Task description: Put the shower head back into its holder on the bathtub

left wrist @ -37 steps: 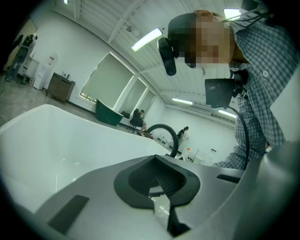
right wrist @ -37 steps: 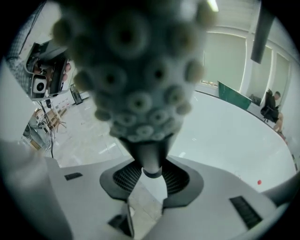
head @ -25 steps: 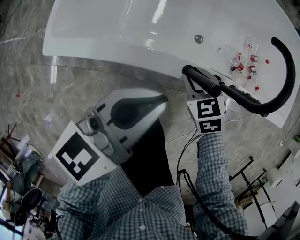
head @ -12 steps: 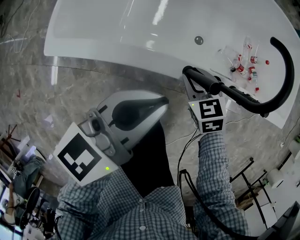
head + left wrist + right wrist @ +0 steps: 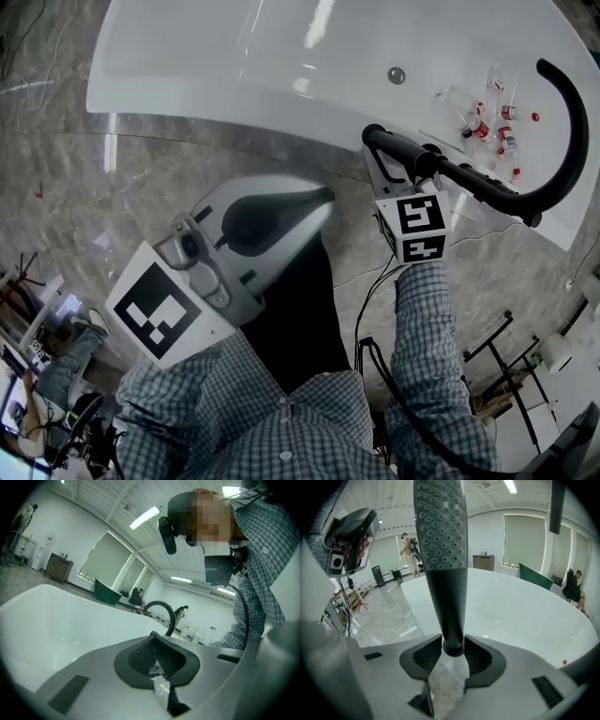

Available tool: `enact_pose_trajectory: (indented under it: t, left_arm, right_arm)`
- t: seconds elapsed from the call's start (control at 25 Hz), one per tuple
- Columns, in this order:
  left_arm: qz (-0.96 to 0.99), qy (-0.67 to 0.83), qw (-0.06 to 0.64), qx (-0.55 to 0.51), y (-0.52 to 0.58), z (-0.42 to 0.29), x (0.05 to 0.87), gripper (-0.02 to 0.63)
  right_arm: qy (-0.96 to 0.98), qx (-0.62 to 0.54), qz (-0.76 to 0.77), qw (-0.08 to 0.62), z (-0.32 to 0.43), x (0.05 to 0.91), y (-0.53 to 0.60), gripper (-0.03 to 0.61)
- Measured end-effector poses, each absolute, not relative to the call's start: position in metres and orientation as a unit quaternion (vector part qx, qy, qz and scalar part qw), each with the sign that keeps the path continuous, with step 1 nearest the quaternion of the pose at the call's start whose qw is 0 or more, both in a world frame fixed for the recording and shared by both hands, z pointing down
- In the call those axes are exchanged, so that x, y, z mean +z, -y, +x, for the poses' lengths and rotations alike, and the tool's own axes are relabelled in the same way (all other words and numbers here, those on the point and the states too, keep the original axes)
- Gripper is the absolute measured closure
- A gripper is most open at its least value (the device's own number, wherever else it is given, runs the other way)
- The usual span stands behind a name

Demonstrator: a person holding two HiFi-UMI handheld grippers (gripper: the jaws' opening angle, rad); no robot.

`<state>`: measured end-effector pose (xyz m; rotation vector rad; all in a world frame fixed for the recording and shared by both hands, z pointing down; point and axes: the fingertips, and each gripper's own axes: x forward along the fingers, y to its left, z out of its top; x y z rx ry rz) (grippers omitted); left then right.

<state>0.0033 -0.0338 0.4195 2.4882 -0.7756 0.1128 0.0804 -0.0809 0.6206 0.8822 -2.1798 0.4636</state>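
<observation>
Left tool (image 5: 154,643): clenched with nothing in it, the pads meeting at the tip. It hangs over the floor, short of the tub's near rim.
Floor (image 5: 84,187): grey marble, bare at my left along the tub's outer edge.
Bathtub (image 5: 234,56): white and wide, its basin open above both tools. The far wall is cut off at the top of the head view.
Right tool (image 5: 452,654): grasping the shower head by the narrow neck of its handle, one pad on each side.
Shower head (image 5: 440,545): black. In the right gripper view it rises from the jaws with its dotted spray face toward the camera. In the head view it lies along the tub's near rim and hides the jaws beneath it.
Hose (image 5: 567,141): black, arcing over the tub's right end. Its far end is cut off at the frame edge.
Small bottles (image 5: 487,120): clustered on the tub's right ledge, inside the hose's arc, too small to read.
Holder: I cannot pick it out.
</observation>
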Motion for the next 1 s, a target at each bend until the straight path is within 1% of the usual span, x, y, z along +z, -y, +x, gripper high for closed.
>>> enact_pose_trajectory:
  t: [0.28, 0.44, 0.52, 0.68, 1.0]
  left_arm:
    - [0.920, 0.286, 0.262, 0.044, 0.032, 0.004, 0.420, 0.604]
    - [0.921, 0.286, 0.261, 0.044, 0.031, 0.008, 0.420, 0.604]
    - [0.921, 0.287, 0.260, 0.042, 0.030, 0.008, 0.418, 0.604]
    - [0.923, 0.287, 0.255, 0.043, 0.028, 0.006, 0.412, 0.604]
    - [0.929, 0.280, 0.240, 0.040, 0.024, 0.011, 0.385, 0.604]
  right_arm:
    - [0.837, 0.185, 0.370, 0.358, 0.092, 0.615, 0.072, 0.451]
    - [0.836, 0.193, 0.379, 0.347, 0.097, 0.611, 0.068, 0.534]
    - [0.836, 0.202, 0.382, 0.338, 0.097, 0.607, 0.066, 0.548]
    - [0.836, 0.230, 0.391, 0.309, 0.097, 0.595, 0.062, 0.558]
    - [0.837, 0.255, 0.405, 0.266, 0.101, 0.551, 0.045, 0.558]
